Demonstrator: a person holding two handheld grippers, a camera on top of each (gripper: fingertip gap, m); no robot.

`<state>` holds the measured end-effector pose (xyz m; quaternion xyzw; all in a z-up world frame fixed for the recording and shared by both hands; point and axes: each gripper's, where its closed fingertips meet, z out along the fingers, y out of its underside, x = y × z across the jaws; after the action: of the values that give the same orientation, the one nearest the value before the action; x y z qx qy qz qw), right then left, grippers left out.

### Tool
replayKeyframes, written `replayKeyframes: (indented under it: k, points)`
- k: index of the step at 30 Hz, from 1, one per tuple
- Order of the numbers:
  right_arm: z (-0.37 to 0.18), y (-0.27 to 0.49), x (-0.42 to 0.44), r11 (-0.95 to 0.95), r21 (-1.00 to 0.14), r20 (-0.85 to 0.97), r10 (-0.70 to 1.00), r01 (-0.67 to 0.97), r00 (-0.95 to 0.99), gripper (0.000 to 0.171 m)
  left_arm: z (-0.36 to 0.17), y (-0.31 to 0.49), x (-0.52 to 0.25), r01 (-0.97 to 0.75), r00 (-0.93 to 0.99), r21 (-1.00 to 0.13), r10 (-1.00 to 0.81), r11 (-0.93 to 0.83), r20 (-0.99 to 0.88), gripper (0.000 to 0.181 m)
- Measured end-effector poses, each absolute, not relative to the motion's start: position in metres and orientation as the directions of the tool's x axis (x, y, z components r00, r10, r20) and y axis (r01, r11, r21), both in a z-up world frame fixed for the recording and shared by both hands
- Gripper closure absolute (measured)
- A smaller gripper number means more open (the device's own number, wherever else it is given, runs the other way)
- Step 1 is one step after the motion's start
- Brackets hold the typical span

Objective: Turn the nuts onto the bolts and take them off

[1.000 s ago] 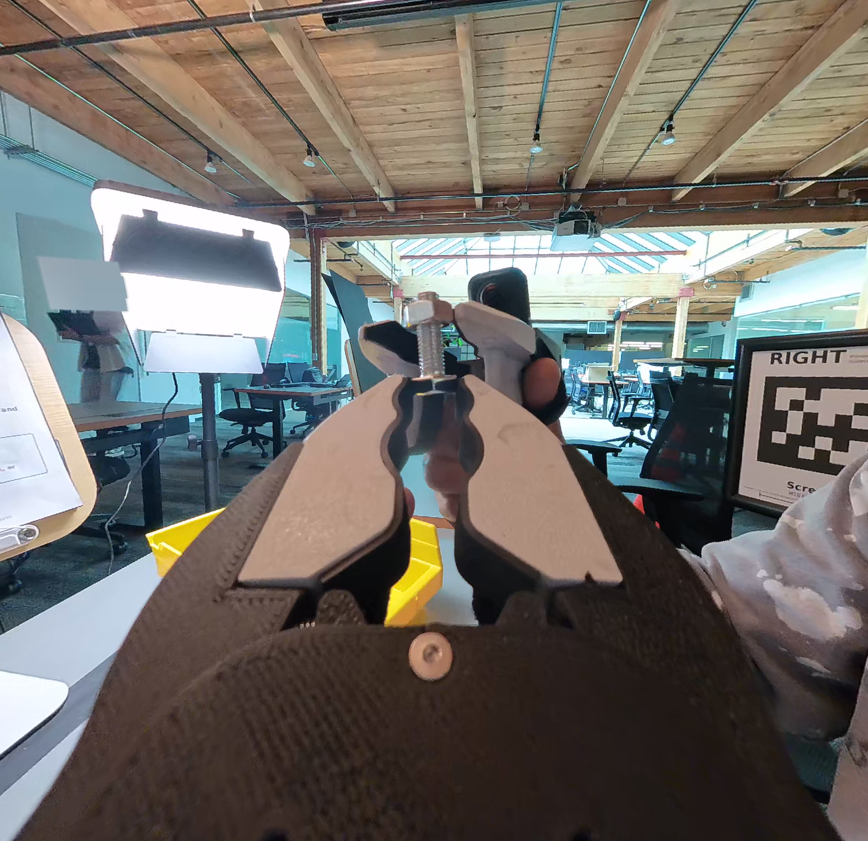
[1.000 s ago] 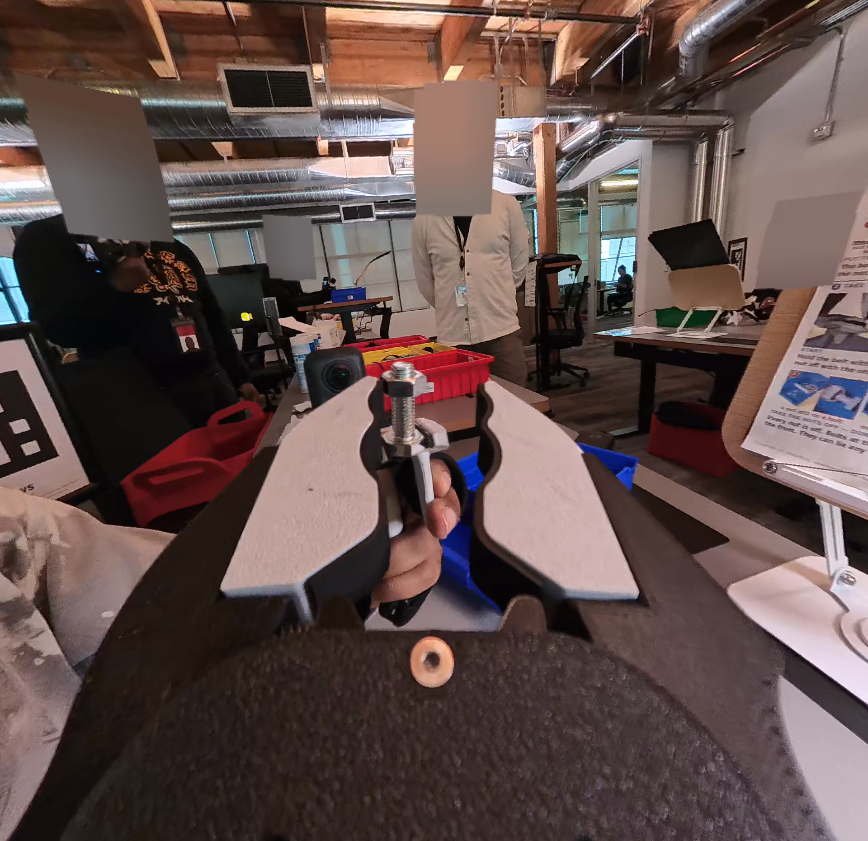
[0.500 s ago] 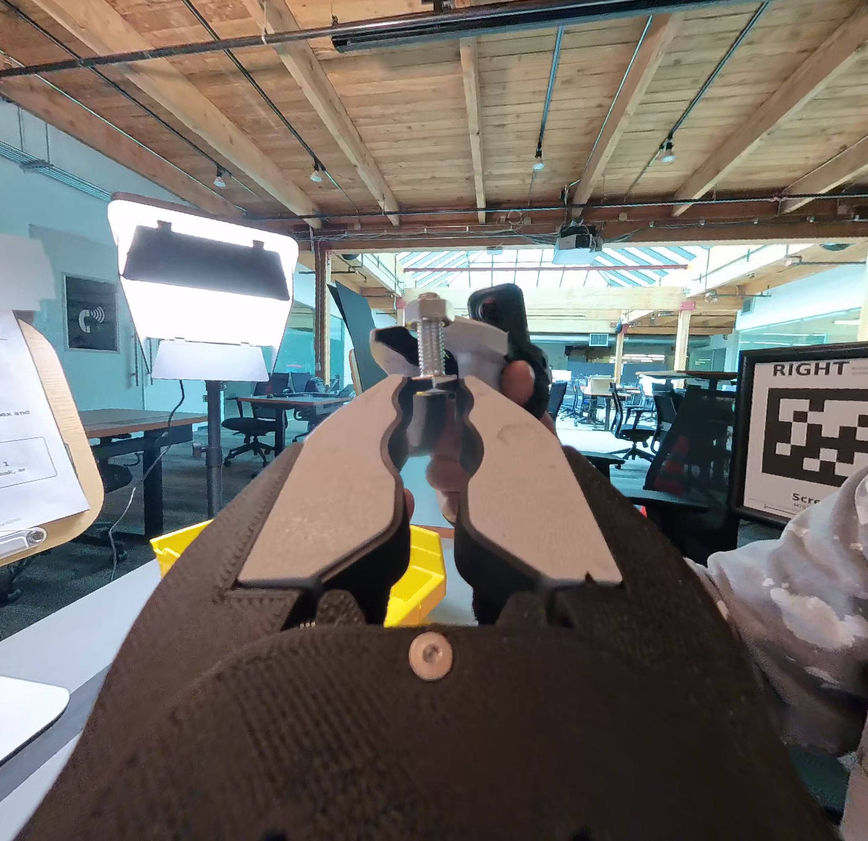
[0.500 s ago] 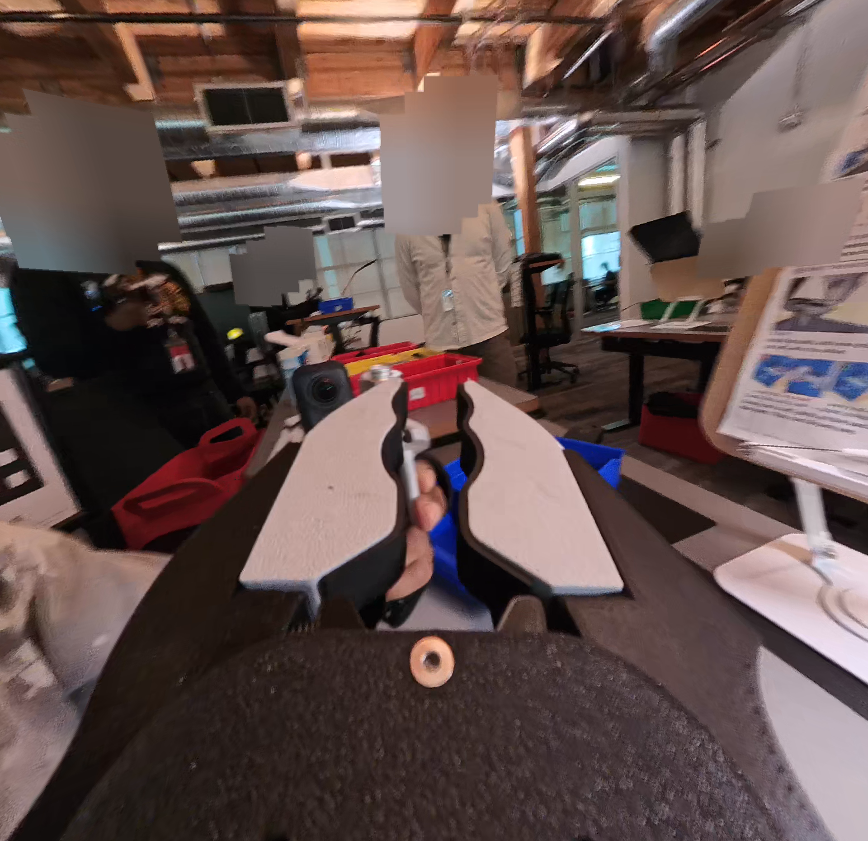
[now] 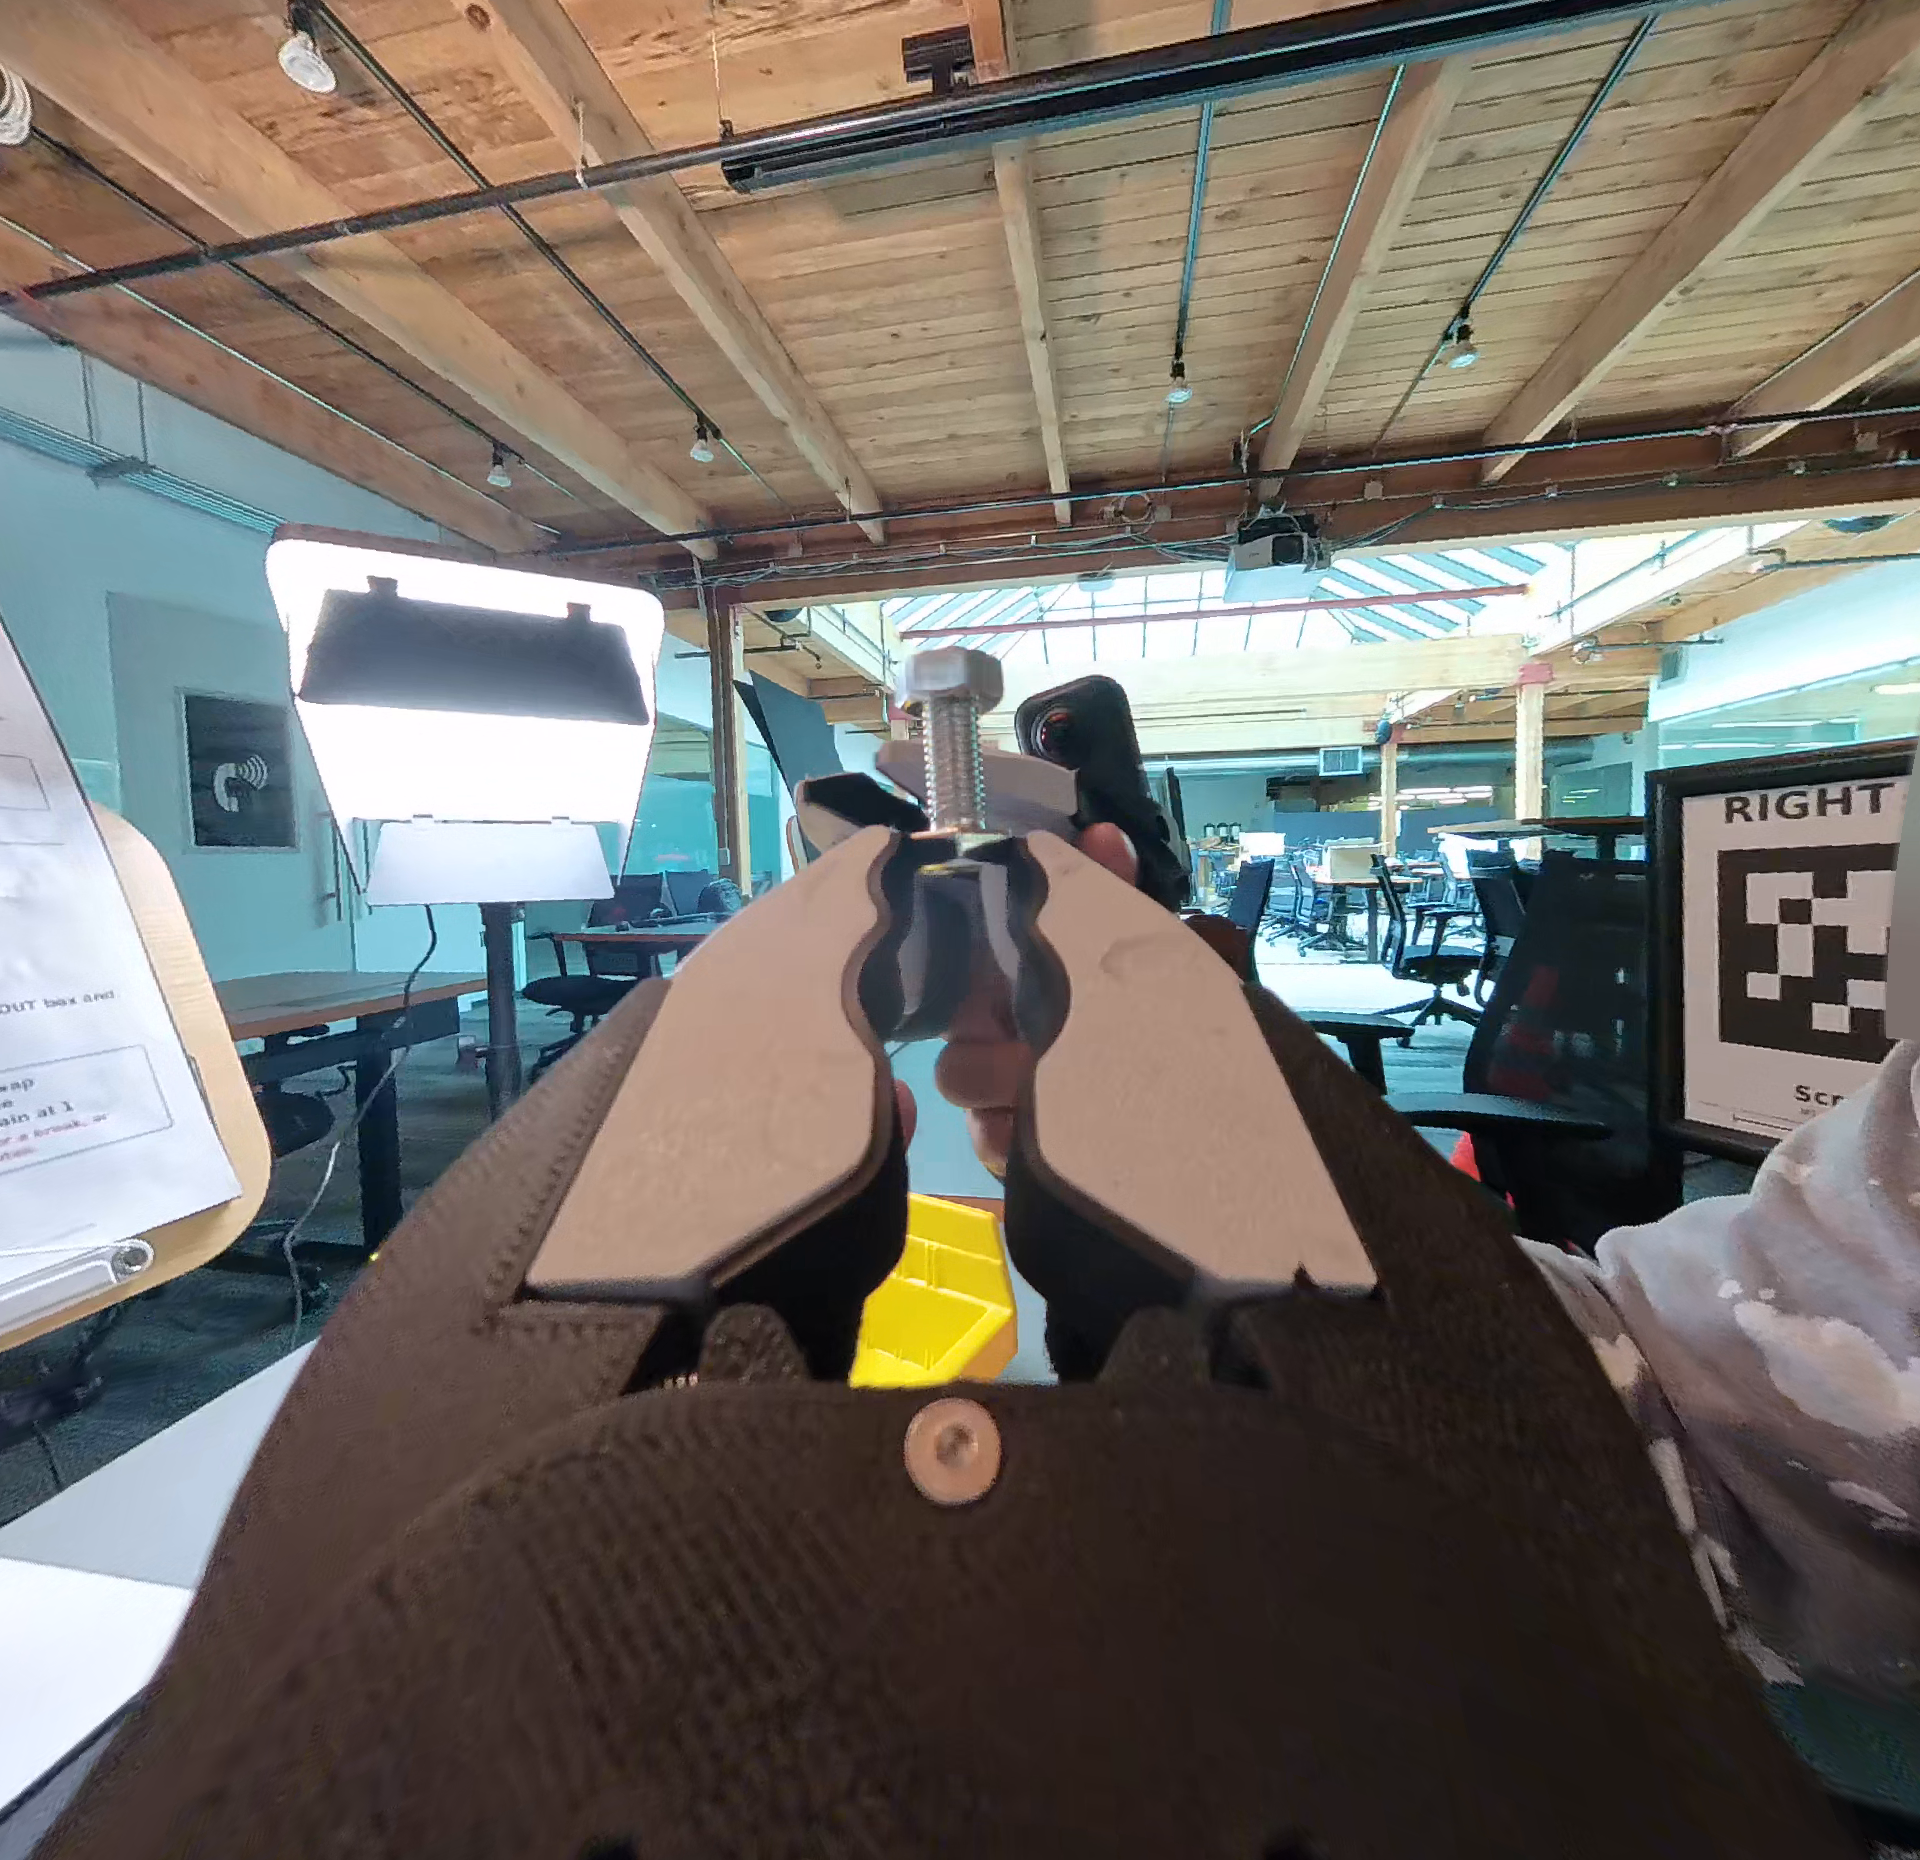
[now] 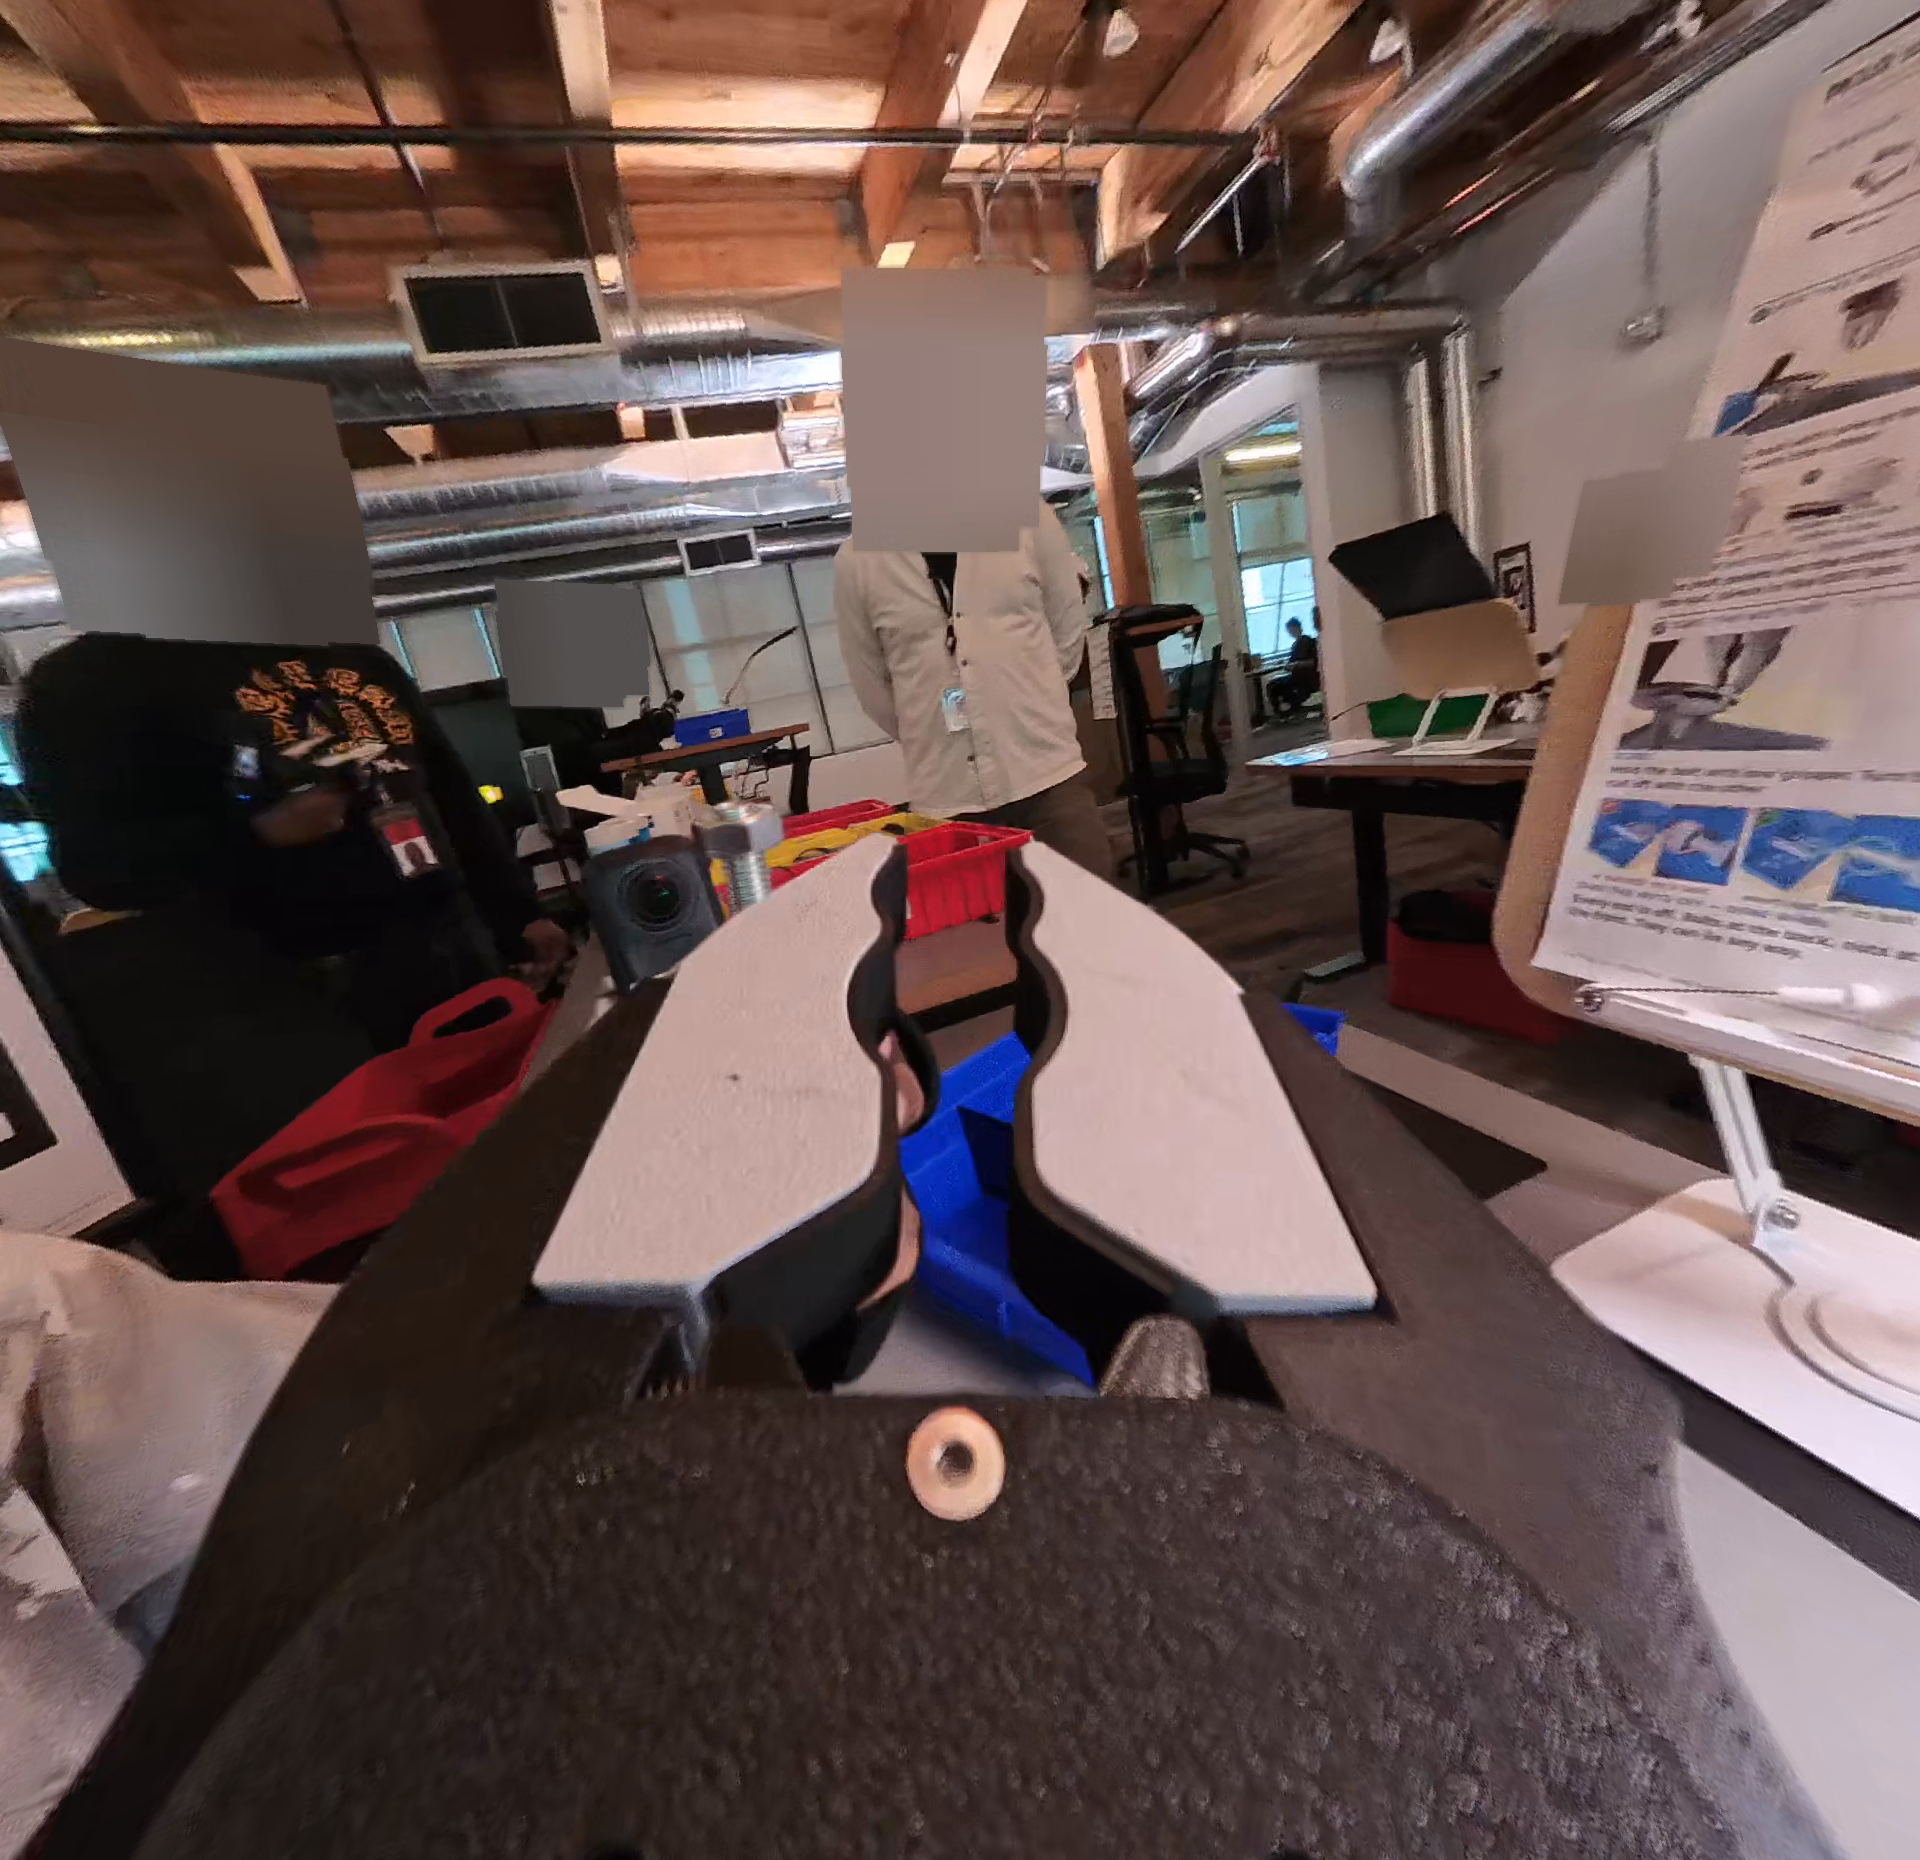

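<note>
Now the right gripper [image 6: 951, 875] has slid right of the bolt [image 5: 951, 756] with fingers narrowly parted and empty (apparently resetting for another turn), while the left gripper [image 5: 961, 854] stays clamped on what seems the nut [image 5: 958, 842] at the upright shank's base.

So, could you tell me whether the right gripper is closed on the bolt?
No, the right gripper stands open and empty, with the bolt off to its left.
</note>
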<state>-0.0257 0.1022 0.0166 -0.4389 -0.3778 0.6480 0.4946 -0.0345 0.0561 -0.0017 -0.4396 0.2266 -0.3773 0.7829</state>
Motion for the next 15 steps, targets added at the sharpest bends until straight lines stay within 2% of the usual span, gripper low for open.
replayKeyframes:
  k: [6,9,10,11,15]
  points:
    - [0.017,0.067,-0.037,-0.198,-0.943,-0.139,0.965,-0.267,-0.223,0.135,-0.009,0.061,-0.030,0.386,0.611,-0.868,-0.792,0.311,-0.012,0.163]
    - [0.017,0.072,-0.036,-0.207,-0.939,-0.148,0.964,-0.276,-0.221,0.135,-0.007,0.058,-0.029,0.397,0.603,-0.863,-0.797,0.312,-0.011,0.163]
    - [0.017,0.083,-0.033,-0.229,-0.931,-0.182,0.966,-0.284,-0.185,0.151,-0.004,0.055,-0.031,0.414,0.584,-0.855,-0.812,0.313,-0.014,0.163]
    - [0.018,0.094,-0.029,-0.232,-0.921,-0.193,0.970,-0.313,-0.150,0.154,-0.002,0.054,-0.032,0.406,0.590,-0.856,-0.807,0.319,-0.021,0.163]
    - [0.022,0.089,-0.026,-0.223,-0.923,-0.174,0.969,-0.313,-0.178,0.144,-0.002,0.056,-0.034,0.391,0.609,-0.860,-0.793,0.327,-0.024,0.163]
